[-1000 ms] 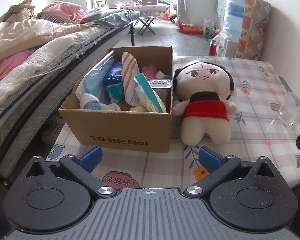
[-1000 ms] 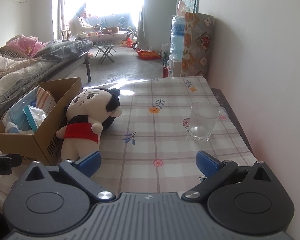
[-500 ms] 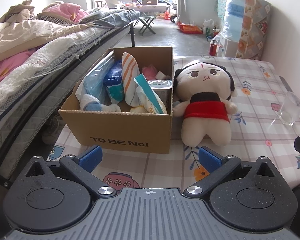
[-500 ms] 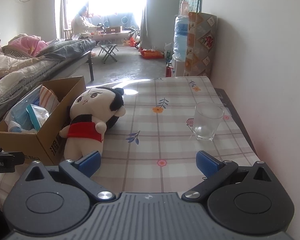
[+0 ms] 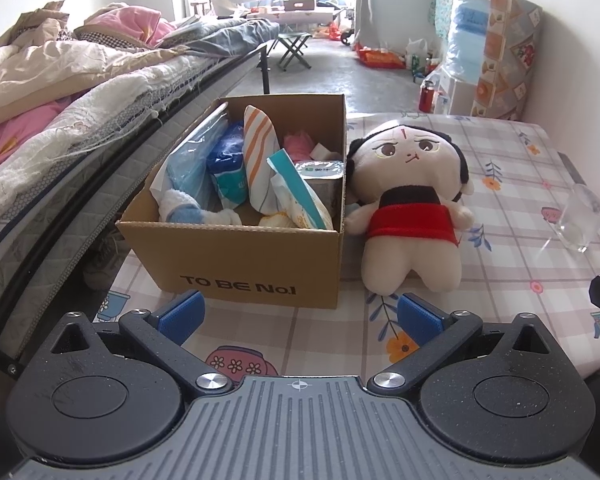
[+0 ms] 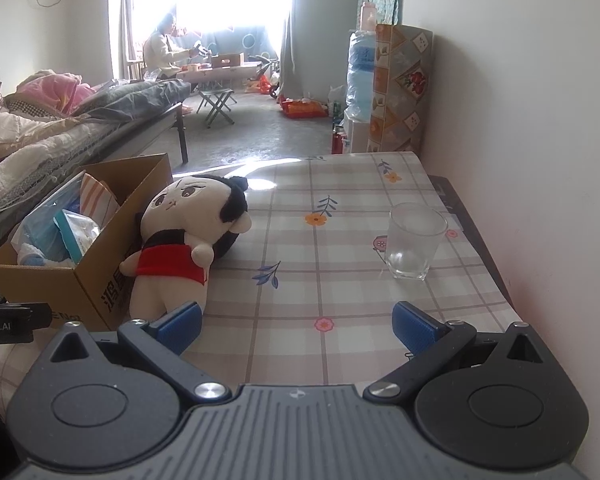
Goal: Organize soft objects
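Note:
A plush doll (image 5: 410, 208) with black hair and a red top leans against the right side of a cardboard box (image 5: 256, 260). The box holds several soft packs and cloths. The doll also shows in the right wrist view (image 6: 180, 240), beside the box (image 6: 84, 280). My left gripper (image 5: 300, 318) is open and empty, just in front of the box and the doll's feet. My right gripper (image 6: 296, 326) is open and empty over the tablecloth, its left fingertip (image 6: 180, 322) close to the doll's legs.
A clear glass (image 6: 415, 246) stands on the checked tablecloth (image 6: 320, 220) near the right wall. It also shows in the left wrist view (image 5: 582, 218). A bed (image 5: 60, 112) with bedding runs along the left. A person sits at a table by the far window.
The right gripper has drifted slightly forward and left, so the doll sits larger and closer to its left finger. The left view is almost unchanged.

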A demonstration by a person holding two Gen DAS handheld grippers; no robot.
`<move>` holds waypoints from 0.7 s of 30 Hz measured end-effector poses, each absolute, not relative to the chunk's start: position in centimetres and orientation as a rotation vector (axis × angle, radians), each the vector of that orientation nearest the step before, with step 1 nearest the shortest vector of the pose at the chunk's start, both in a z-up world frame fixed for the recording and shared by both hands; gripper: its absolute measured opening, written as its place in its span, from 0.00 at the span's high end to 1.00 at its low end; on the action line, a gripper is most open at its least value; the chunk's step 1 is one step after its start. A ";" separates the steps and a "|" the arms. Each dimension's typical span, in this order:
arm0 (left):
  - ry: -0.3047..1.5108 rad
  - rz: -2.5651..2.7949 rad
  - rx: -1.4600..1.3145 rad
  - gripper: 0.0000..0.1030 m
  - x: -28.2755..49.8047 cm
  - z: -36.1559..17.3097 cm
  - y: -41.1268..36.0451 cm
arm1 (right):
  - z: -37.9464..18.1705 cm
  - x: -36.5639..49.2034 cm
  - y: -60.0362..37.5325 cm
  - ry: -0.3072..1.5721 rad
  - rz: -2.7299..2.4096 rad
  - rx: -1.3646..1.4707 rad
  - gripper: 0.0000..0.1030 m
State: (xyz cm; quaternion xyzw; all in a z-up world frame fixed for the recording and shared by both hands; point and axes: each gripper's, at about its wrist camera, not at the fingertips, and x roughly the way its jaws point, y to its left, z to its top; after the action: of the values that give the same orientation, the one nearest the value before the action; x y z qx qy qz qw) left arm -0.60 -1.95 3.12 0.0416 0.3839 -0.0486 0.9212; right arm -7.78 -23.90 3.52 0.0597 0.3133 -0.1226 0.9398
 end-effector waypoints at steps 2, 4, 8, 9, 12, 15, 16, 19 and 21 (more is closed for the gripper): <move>0.790 -0.099 0.085 0.00 -0.6 3.1 -1.9 | 3.5 -7.8 -23.8 0.639 -0.249 0.119 0.00; 0.792 -0.099 0.083 0.00 -0.6 3.1 -1.8 | 3.5 -7.8 -23.9 0.641 -0.248 0.119 0.00; 0.793 -0.095 0.082 0.00 -0.6 3.1 -1.7 | 3.5 -7.8 -23.8 0.641 -0.247 0.122 0.00; 0.794 -0.096 0.082 0.00 -0.6 3.1 -1.7 | 3.5 -7.8 -23.9 0.643 -0.248 0.122 0.00; 0.795 -0.095 0.082 0.00 -0.5 3.0 -1.7 | 3.5 -7.8 -23.8 0.643 -0.248 0.122 0.00; 0.794 -0.097 0.083 0.00 -0.5 3.0 -1.7 | 3.5 -7.8 -23.8 0.641 -0.249 0.122 0.00; 0.794 -0.098 0.084 0.00 -0.5 3.0 -1.7 | 3.5 -7.8 -23.9 0.641 -0.249 0.123 0.00; 0.792 -0.097 0.086 0.00 -0.6 2.9 -1.7 | 3.4 -7.8 -23.9 0.641 -0.246 0.126 0.00; 0.792 -0.095 0.085 0.00 -0.6 2.9 -1.7 | 3.4 -7.7 -23.9 0.642 -0.243 0.125 0.00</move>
State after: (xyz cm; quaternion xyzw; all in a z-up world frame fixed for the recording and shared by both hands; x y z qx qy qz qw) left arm -0.56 -1.70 2.93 0.0413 0.3854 -0.0464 0.9206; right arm -7.73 -23.90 3.37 0.0615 0.3145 -0.1189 0.9398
